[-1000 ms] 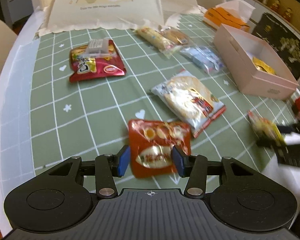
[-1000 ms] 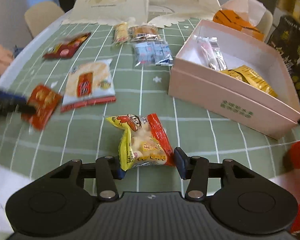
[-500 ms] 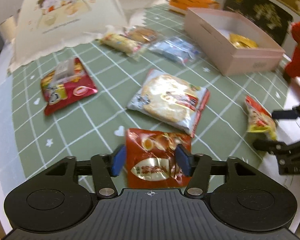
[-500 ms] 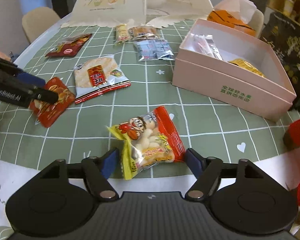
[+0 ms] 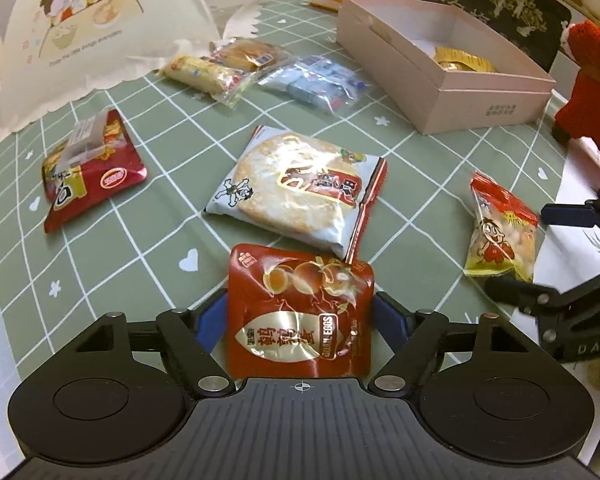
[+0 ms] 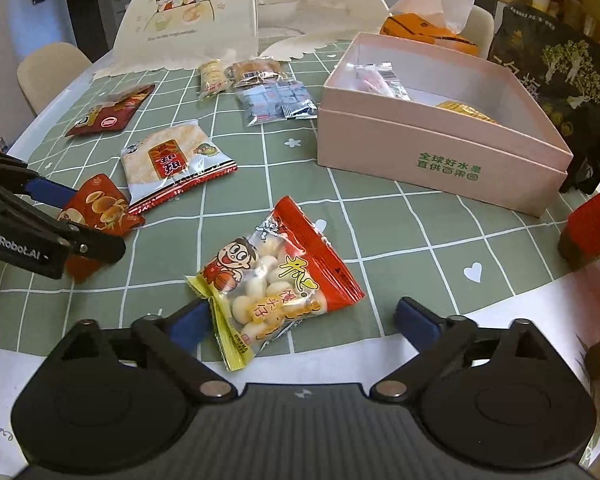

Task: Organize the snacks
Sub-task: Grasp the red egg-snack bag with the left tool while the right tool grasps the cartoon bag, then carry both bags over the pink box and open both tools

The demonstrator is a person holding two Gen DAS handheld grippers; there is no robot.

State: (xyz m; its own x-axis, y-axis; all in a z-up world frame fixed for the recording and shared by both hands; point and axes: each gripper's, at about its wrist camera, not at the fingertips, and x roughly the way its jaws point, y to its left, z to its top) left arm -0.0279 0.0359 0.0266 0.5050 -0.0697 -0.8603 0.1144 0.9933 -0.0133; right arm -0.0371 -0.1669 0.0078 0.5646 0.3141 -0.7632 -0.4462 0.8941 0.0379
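A red foil pouch (image 5: 300,312) reads "QUAIL EGGS" on its lower label. To its left in the right wrist view, the black left hand-held gripper (image 6: 40,236) carries white lettering "GenRobot.AI".

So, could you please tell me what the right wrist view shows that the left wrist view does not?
Only the right wrist view shows the clear pink-printed packet inside the pink box, the green print on the box front, and a chair at far left.

Only the left wrist view shows the "QUAIL EGGS" print on the red pouch between the left tongs.

Both show the rice cracker pack, the yellow-red puff bag, the blue packets, and the gold packet in the box.
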